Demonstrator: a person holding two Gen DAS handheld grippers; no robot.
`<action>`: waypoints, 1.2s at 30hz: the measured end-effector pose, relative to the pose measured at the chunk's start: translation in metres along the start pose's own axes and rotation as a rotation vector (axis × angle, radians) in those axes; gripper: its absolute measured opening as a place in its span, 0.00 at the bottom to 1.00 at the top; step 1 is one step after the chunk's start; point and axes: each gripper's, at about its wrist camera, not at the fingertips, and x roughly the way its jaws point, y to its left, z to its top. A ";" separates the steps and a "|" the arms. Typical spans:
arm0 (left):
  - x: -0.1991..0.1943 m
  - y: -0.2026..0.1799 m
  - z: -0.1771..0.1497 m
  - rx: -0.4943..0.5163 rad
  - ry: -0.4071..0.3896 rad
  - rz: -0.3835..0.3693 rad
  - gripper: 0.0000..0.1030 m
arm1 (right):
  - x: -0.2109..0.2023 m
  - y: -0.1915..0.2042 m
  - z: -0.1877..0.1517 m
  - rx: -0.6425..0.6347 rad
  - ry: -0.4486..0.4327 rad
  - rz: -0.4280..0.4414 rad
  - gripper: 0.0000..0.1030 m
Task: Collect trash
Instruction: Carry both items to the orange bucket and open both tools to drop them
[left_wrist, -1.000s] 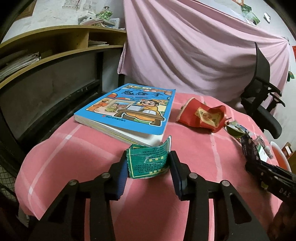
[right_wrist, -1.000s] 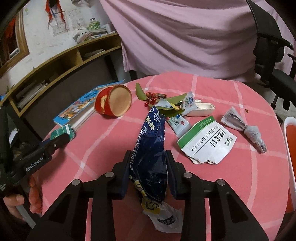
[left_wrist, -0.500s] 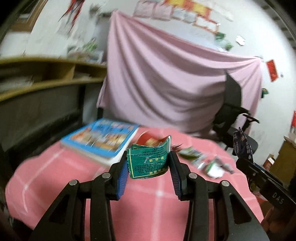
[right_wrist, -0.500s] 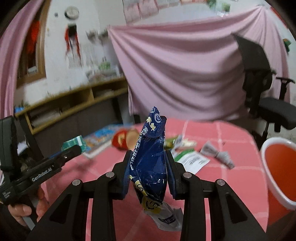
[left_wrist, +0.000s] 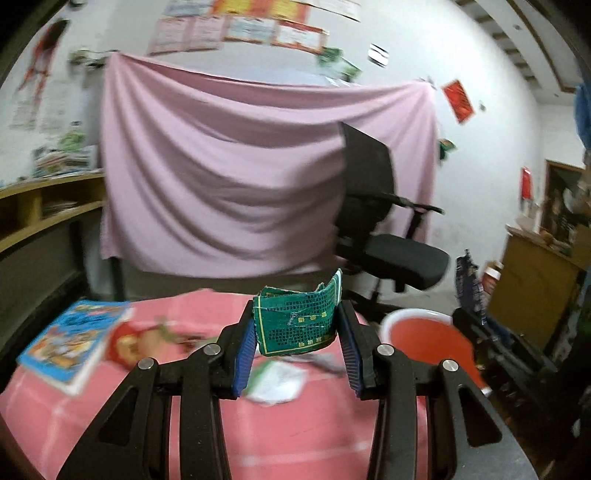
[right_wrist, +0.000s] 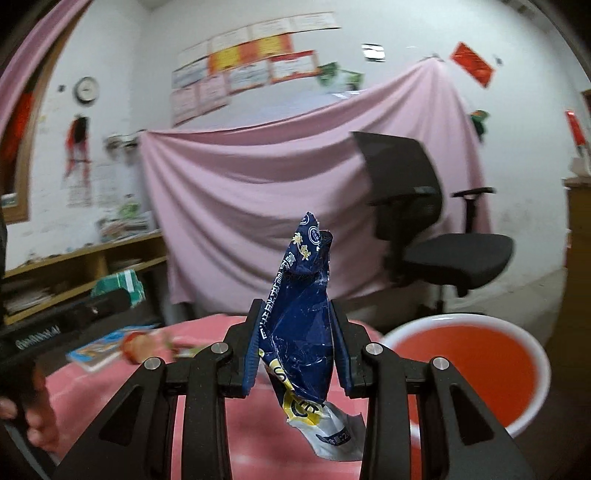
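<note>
Both grippers grip trash. The left gripper (left_wrist: 297, 341) pinches a green carton (left_wrist: 295, 323). The right gripper (right_wrist: 295, 350) clamps a blue wrapper (right_wrist: 301, 317) near the red bin (right_wrist: 465, 362).

Green patterned wrapper (left_wrist: 297, 320), bent into a U, was pinched between the left gripper (left_wrist: 298, 349) pads above the table. Crumpled dark-blue snack bag (right_wrist: 301, 314) stood upright, clamped in the right gripper (right_wrist: 295, 354), white torn end hanging below.

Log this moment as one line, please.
left gripper: shut on green packet | right gripper: shut on blue wrapper | red bin: right of table, nothing dropped yet
</note>
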 end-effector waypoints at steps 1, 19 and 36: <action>0.012 -0.011 0.001 0.015 0.011 -0.022 0.35 | 0.001 -0.007 -0.003 0.001 0.006 -0.025 0.31; 0.187 -0.118 -0.016 0.013 0.368 -0.242 0.36 | 0.030 -0.119 -0.036 0.297 0.201 -0.252 0.32; 0.185 -0.110 -0.019 -0.033 0.436 -0.222 0.47 | 0.024 -0.139 -0.051 0.392 0.267 -0.313 0.53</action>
